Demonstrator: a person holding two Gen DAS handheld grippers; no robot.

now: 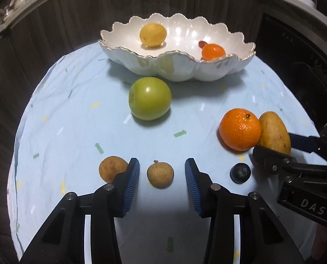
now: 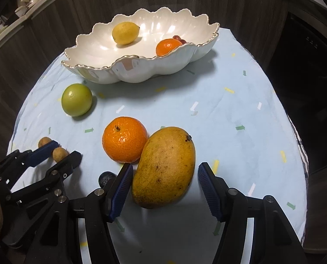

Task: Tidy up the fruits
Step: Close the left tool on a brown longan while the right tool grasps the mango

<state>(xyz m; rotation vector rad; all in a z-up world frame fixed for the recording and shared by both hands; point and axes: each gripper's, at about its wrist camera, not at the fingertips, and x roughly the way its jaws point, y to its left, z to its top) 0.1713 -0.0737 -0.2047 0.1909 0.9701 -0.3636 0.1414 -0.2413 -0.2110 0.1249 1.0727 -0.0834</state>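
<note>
My left hand-held gripper (image 1: 162,171) straddles the longan (image 1: 160,174), unclenched; right hand-held gripper (image 2: 165,182) likewise around the mango (image 2: 164,167); I'd centre both before squeezing.

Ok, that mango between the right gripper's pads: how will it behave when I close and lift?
The mango looks big and probably heavy, overhanging the right gripper, so it may pivot or sag in the grip. Its smooth, tapered skin could slip. It leans on the orange, which is round and likely rolls once that support lifts away.
</note>
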